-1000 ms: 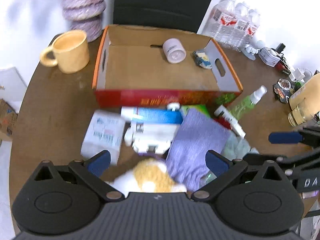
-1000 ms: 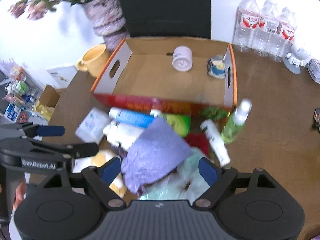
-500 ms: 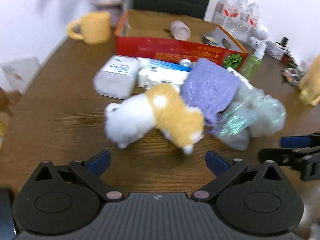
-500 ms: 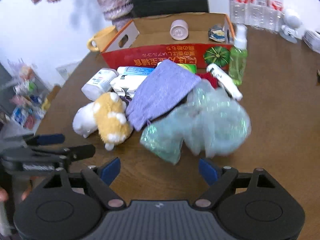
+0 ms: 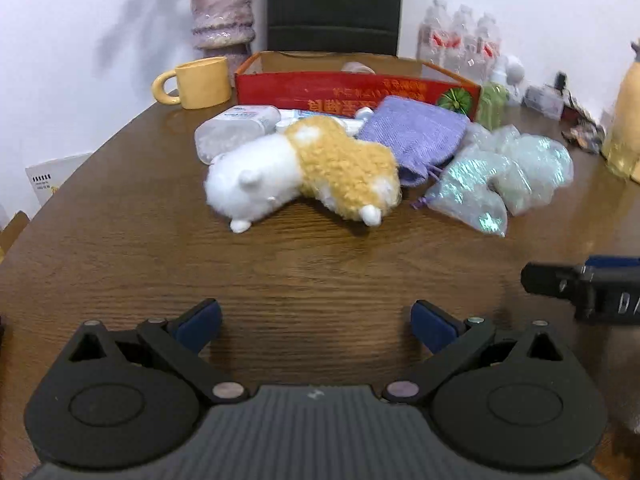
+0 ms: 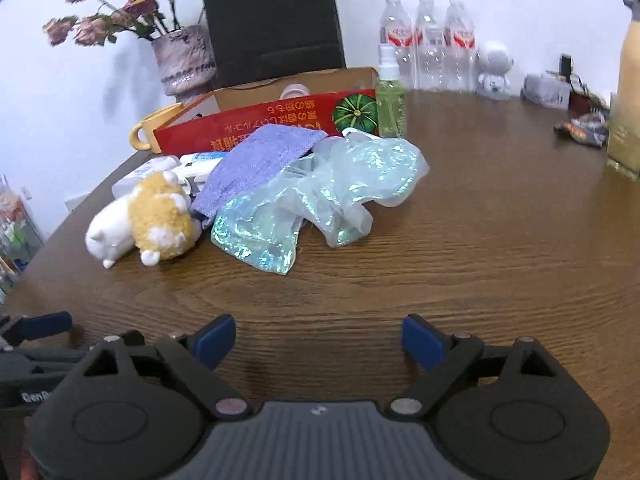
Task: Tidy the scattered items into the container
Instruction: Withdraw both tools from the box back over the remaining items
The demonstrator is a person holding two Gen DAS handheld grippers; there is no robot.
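Our left gripper (image 5: 316, 326) has its fingers spread wide with nothing between them; our right gripper (image 6: 319, 340) has just been opening its fingers, also empty, both low over bare surface (image 5: 320, 264). We judge this the approach before a pick. Ahead of the red box (image 5: 356, 92) lie the plush toy (image 5: 308, 168), purple cloth (image 5: 416, 136) and shiny bag (image 6: 320, 196). Next we must reach forward, straddle one item, close, then carry it into the box.
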